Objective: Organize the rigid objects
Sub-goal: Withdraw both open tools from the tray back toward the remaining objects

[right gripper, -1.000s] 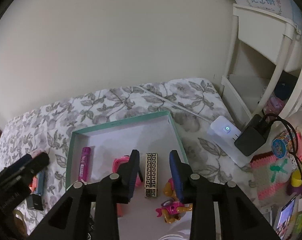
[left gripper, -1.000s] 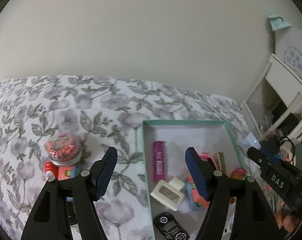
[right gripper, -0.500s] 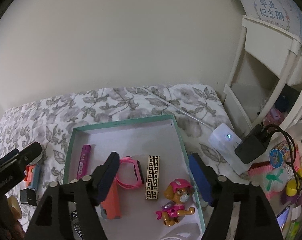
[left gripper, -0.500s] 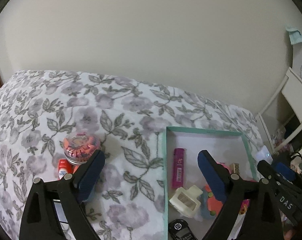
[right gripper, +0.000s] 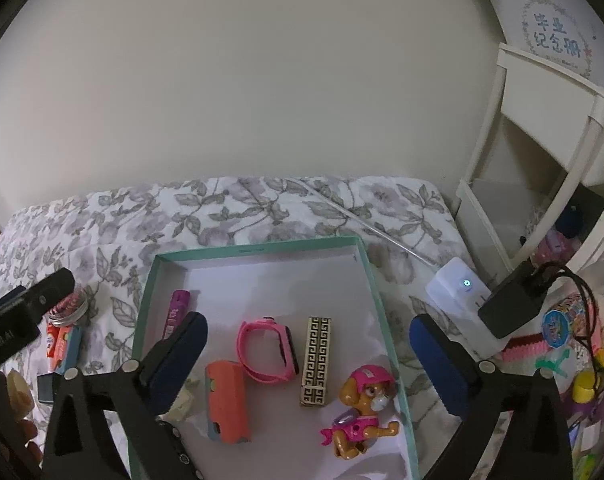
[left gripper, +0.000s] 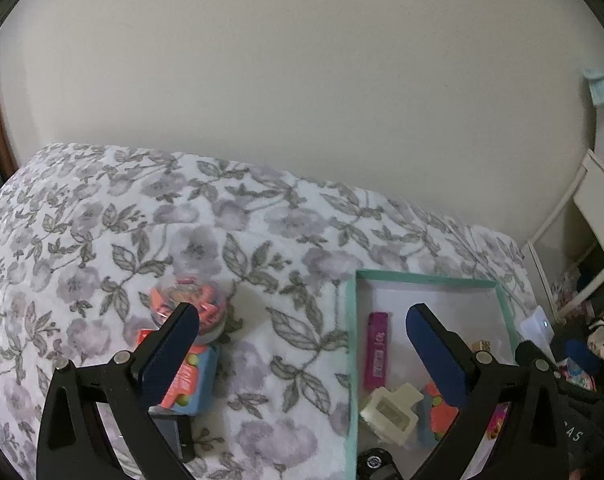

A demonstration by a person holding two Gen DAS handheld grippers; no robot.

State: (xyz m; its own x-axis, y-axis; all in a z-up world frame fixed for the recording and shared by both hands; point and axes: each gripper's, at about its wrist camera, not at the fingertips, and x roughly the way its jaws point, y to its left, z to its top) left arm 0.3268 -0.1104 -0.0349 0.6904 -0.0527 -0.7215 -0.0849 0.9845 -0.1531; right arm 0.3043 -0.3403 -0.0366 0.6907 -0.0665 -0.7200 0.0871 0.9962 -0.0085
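Observation:
A teal-rimmed box (right gripper: 258, 249) lies on a floral bedspread (left gripper: 142, 232). It holds a purple tube (right gripper: 176, 312), a pink watch (right gripper: 264, 350), a gold-patterned block (right gripper: 317, 360), an orange case (right gripper: 226, 406) and a toy dog (right gripper: 360, 412). My right gripper (right gripper: 308, 360) is open and empty above them. My left gripper (left gripper: 302, 344) is open and empty, straddling the box's left rim (left gripper: 352, 344). Left of the box lie a clear jar of orange bands (left gripper: 188, 306), an orange-and-blue pack (left gripper: 192, 380) and a black block (left gripper: 174, 436). The box also holds a cream clip (left gripper: 392, 410).
A white power strip (right gripper: 462, 300) with a black plug (right gripper: 518, 300) sits right of the box, beside a white shelf unit (right gripper: 542, 160) and toy clutter (right gripper: 562, 344). A plain wall stands behind the bed. A toy car (left gripper: 376, 466) lies at the box's near edge.
My right gripper has opened wide and drawn back, leaving the gold-patterned block in the box. My left gripper has swung left toward the jar and opened wider.

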